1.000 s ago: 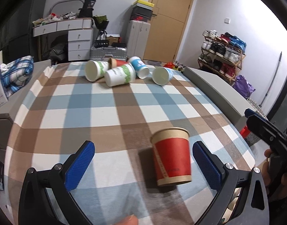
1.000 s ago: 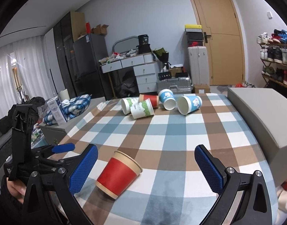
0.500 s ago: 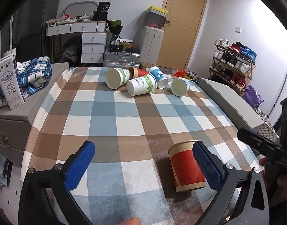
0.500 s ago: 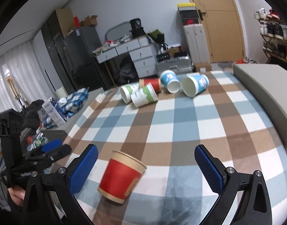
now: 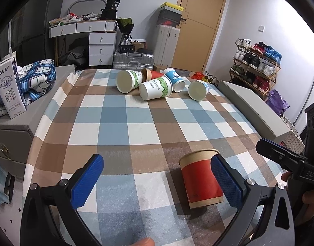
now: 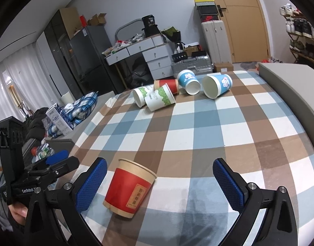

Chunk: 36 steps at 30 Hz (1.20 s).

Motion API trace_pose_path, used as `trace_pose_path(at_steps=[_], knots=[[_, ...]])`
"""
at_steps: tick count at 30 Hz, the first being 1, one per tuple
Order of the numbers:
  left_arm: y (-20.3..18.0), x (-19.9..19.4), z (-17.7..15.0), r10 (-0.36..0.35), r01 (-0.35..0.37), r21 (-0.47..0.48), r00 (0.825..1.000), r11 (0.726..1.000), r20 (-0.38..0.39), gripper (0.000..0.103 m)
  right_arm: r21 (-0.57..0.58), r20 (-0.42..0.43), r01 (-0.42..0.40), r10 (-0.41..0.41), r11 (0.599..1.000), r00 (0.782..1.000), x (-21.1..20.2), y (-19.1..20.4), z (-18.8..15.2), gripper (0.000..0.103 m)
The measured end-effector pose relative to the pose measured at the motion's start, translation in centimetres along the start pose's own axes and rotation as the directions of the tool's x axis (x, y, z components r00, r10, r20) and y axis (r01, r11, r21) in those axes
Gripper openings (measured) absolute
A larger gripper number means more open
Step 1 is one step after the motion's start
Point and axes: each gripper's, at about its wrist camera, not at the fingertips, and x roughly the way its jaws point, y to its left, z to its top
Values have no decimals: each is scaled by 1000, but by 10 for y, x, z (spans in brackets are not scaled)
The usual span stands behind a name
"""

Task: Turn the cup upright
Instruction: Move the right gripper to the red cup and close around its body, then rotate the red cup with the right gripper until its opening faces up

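Note:
A red and kraft paper cup (image 5: 200, 179) stands upright on the checked tablecloth near the front edge; it also shows in the right wrist view (image 6: 130, 187). My left gripper (image 5: 157, 181) is open and empty, its right finger (image 5: 225, 182) close beside the cup. My right gripper (image 6: 160, 184) is open and empty, with the cup just inside its left finger (image 6: 91, 184). Neither touches the cup. Several paper cups lie on their sides at the table's far end: two green and white (image 5: 156, 88), one red (image 5: 154, 74), two blue (image 5: 198, 89).
A grey padded bench (image 5: 251, 106) runs along the table's right side. A grey cabinet with a milk carton (image 5: 9, 90) and a plaid cloth (image 5: 37, 78) stands at the left. Drawers, suitcases, a door and a shoe rack are behind.
The red cup has been set upright and let go. Both grippers have drawn back and shifted, so the cup now sits by the left gripper's right finger and the right gripper's left finger.

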Motion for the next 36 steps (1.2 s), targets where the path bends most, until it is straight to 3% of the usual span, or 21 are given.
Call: trace_pose_path(at_steps=[11, 24, 28, 32, 34, 36], knots=[[1, 0, 1, 15, -15, 19, 1000, 1000, -2, 102, 19, -76, -54, 55, 998, 996, 34, 11, -1, 103], [7, 0, 2, 21, -21, 2, 1000, 1000, -7, 102, 134, -214, -134, 161, 982, 964, 65, 6, -18, 102], [6, 1, 1, 19, -19, 6, 1000, 1000, -9, 102, 193, -259, -173, 220, 966, 940, 76, 3, -23, 85], [5, 1, 2, 17, -17, 7, 1000, 1000, -10, 102, 259, -282, -231, 302, 938, 911, 82, 0, -27, 62], [5, 1, 2, 19, -19, 6, 1000, 1000, -9, 102, 280, -273, -268, 344, 922, 899, 80, -1, -27, 60], [5, 1, 1, 18, -18, 5, 1000, 1000, -9, 102, 264, -237, -280, 343, 923, 909, 71, -1, -24, 57]])
